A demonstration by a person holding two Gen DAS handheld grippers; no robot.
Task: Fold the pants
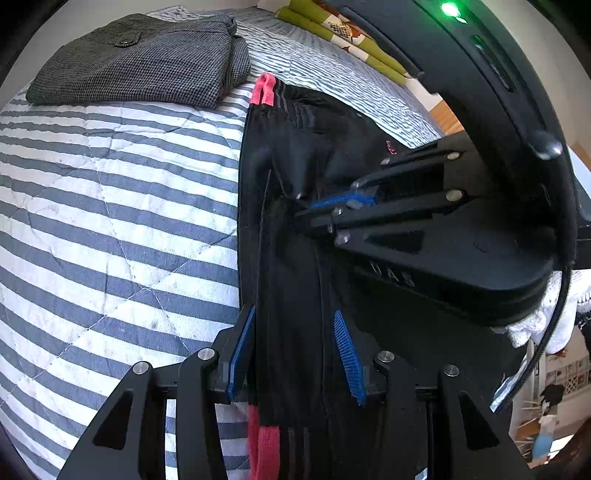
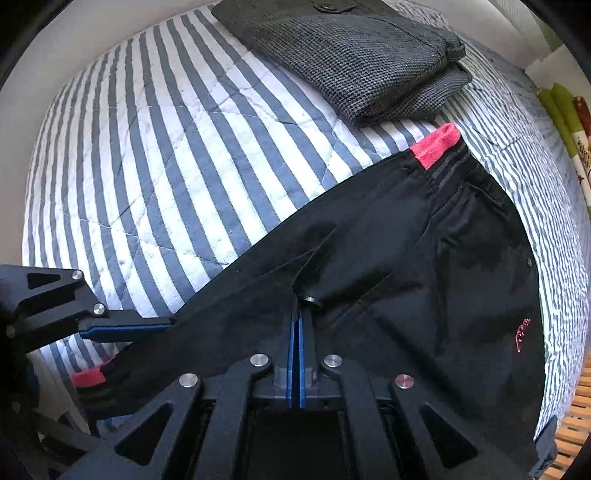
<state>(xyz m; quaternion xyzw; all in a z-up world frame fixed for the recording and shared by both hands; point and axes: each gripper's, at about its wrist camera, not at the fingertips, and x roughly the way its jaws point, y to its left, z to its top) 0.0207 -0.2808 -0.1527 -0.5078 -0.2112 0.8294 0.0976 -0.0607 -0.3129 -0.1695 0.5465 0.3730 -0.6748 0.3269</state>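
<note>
Black pants with pink cuff trim lie across a striped bed quilt. One pink end points at the far side, and the other sits by my left gripper. In the left wrist view my left gripper straddles a gathered band of the black pants, with its blue pads against the cloth. My right gripper is shut and points steeply down. Its tips rest on a crease in the middle of the pants. I cannot tell whether cloth is pinched there. The right gripper reaches in from the right.
Folded grey checked trousers lie at the far side of the quilt, close to the pink end. A green patterned cloth lies beyond the bed. Wooden floor shows past the bed's right edge.
</note>
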